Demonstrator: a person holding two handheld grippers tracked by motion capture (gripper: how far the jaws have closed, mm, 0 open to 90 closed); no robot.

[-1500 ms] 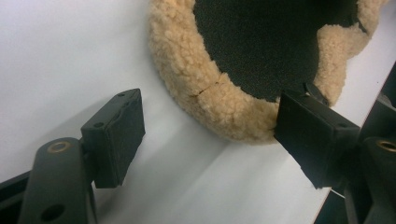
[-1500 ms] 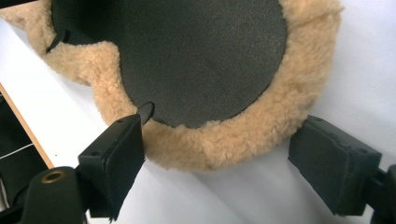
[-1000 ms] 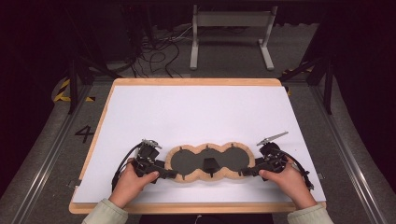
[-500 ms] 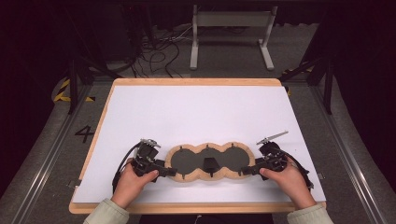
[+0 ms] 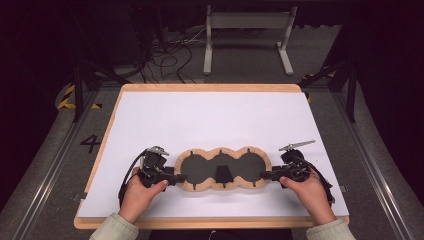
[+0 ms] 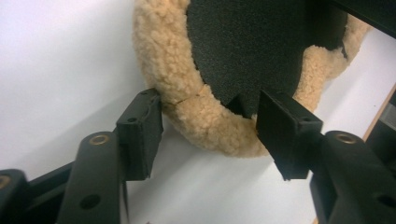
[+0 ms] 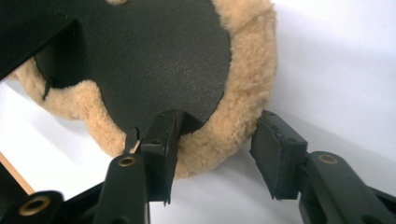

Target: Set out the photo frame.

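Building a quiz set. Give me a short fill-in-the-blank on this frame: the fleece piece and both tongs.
1. The tan fleece-rimmed piece has ___ joined round lobes.
2. Its inner face is coloured ___.
3. It lies on a ___ tabletop.
4. The left tongs and right tongs straddle its ___ ends.

Missing words: three; black; white; opposite
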